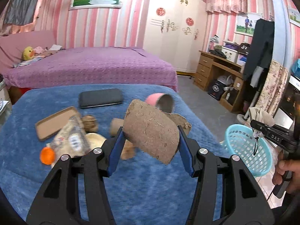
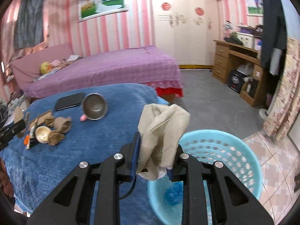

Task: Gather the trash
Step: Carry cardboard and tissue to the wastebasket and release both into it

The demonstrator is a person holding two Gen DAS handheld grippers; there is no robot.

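Note:
My left gripper is shut on a curved piece of brown fibrous cardboard, held above the blue-covered table. My right gripper is shut on a crumpled beige wad, at the near rim of a light blue mesh basket. A crumpled blue scrap lies in the basket's bottom. In the left wrist view the right gripper and a hand show at the right edge, beside the basket. More trash lies on the table: a cardboard tube, a paper ball and an orange-capped plastic bottle.
A black phone and a pink bowl with a metal inside lie at the table's far side. A flat cardboard tray lies at the left. Behind are a purple bed, a wooden desk and grey floor.

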